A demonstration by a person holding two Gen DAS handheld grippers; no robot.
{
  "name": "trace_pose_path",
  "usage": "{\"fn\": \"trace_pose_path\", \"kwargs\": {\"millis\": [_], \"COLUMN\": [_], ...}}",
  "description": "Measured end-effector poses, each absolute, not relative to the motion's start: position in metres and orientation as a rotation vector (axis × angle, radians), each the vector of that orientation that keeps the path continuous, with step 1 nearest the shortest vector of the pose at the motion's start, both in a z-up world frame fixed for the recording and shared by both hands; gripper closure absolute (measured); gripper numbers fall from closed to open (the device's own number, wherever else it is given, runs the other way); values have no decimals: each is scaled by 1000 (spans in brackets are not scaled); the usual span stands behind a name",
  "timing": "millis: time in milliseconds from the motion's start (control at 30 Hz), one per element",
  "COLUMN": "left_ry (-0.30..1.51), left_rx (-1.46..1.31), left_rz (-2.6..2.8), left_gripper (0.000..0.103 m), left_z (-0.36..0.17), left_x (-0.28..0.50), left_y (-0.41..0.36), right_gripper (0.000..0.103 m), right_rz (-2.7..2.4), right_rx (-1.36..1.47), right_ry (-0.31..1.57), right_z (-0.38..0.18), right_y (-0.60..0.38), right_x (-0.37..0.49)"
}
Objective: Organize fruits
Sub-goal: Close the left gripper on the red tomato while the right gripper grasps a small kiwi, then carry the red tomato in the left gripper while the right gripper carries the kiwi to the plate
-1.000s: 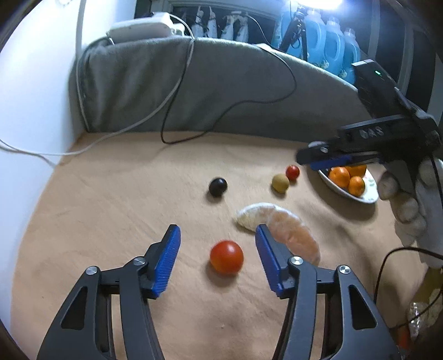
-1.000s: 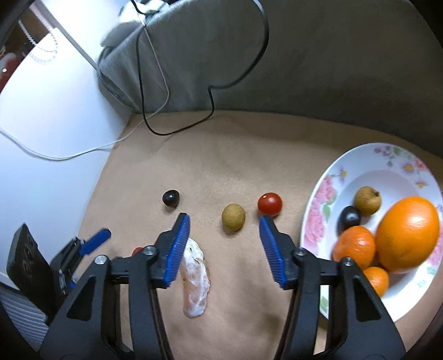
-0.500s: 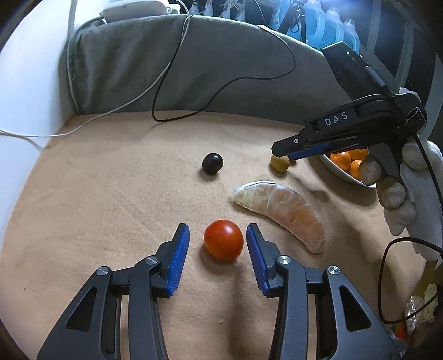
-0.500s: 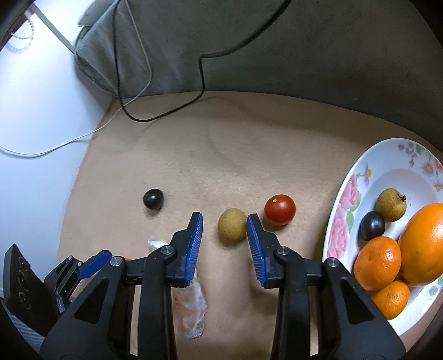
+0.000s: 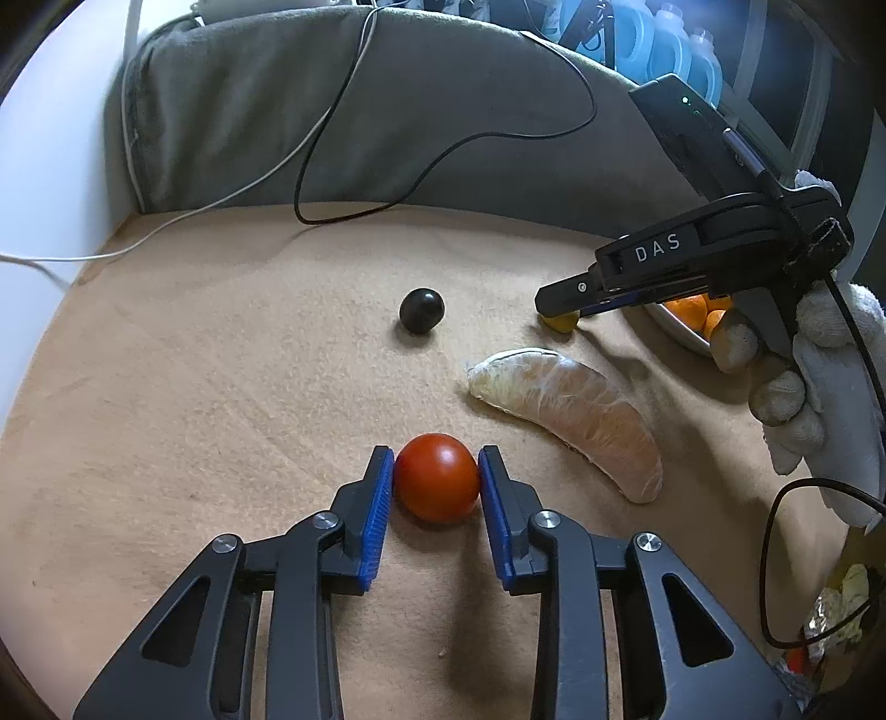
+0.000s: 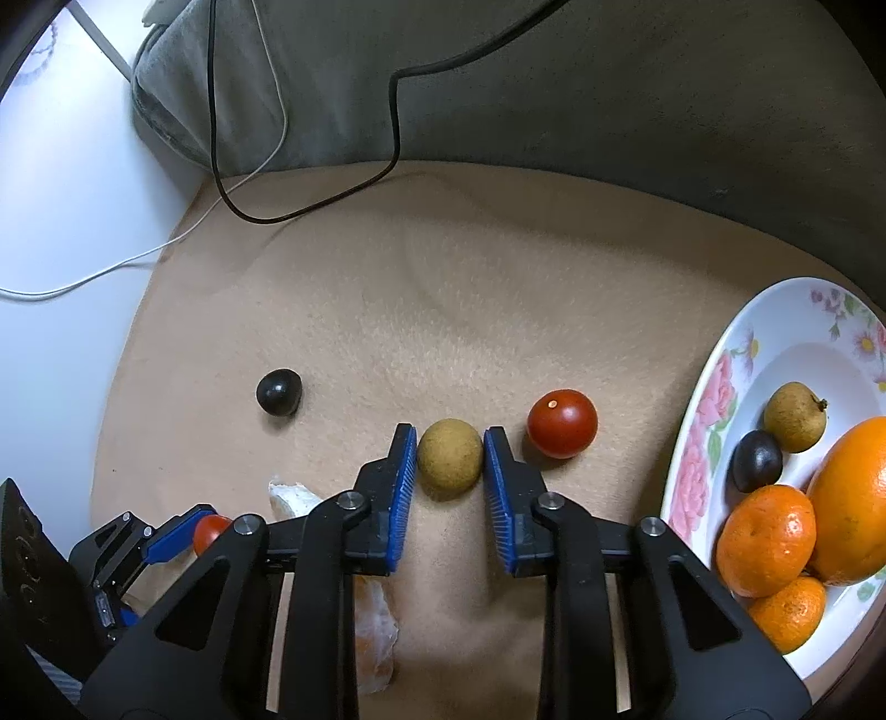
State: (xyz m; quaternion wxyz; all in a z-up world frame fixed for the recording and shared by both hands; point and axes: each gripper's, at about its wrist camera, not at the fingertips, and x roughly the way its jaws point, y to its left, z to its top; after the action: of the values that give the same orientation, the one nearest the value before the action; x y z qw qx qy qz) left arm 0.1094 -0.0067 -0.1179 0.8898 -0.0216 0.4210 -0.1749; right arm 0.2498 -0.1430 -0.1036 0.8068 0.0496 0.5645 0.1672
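Note:
My left gripper [image 5: 436,471] is shut on a red tomato [image 5: 437,477] that rests on the tan cloth. My right gripper [image 6: 449,450] is shut on a yellow-brown longan [image 6: 449,458], also on the cloth; it shows in the left wrist view [image 5: 562,321] too. A second red tomato [image 6: 562,423] lies just right of the longan. A dark grape [image 5: 422,310] lies further back, also in the right wrist view [image 6: 279,392]. A peeled citrus segment [image 5: 576,407] lies right of the left gripper. A floral plate [image 6: 714,421] at right holds oranges, a longan and a dark grape.
A grey cushion [image 5: 387,111] runs along the back with a black cable [image 5: 443,155] and a white cable [image 5: 183,232] draped over it. A white wall [image 5: 50,166] is at left. Blue bottles [image 5: 653,39] stand behind.
Both grippers have moved forward and closed: the left onto the red tomato, the right onto the longan.

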Motion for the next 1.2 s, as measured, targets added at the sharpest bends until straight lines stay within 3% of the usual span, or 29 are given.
{"fn": "trace_pose_path", "kwargs": {"millis": [1200], "left_ry": [747], "left_rx": [-46], "left_rz": [-458], "left_gripper": [74], "left_z": [-72], "left_x": [126], "left_y": [-66], "right_gripper": [77], "right_rz": [333], "right_rx": [197], "right_ry": [1021], "right_z": [-37], "right_y": [-243], "right_x": [193]}}
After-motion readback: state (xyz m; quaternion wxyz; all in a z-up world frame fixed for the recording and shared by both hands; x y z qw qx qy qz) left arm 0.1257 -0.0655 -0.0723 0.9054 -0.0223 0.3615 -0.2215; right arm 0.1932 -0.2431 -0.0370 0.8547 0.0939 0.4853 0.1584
